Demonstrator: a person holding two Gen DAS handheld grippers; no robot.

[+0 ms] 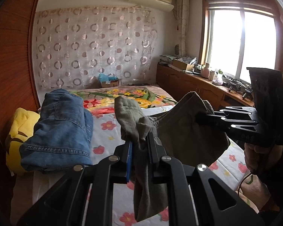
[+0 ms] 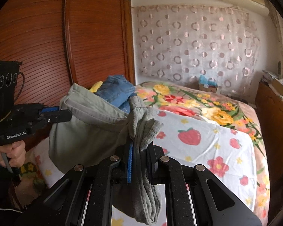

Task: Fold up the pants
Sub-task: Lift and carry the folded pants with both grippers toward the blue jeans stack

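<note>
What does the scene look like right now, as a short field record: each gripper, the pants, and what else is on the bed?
left gripper: shut on the grey-green pants
right gripper: shut on the same pants, at another edge
pants: held up off the bed, cloth sagging between the two grips, not yet folded
other clothes: blue jeans bundled on the bed
beside the jeans: yellow plush item

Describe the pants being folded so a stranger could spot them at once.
Start at the bed with its flowered sheet. Above it hang the grey-green pants, pinched by the left gripper and the right gripper. Unlike the blue jeans lying by the yellow pillow, they hang in the air.
</note>
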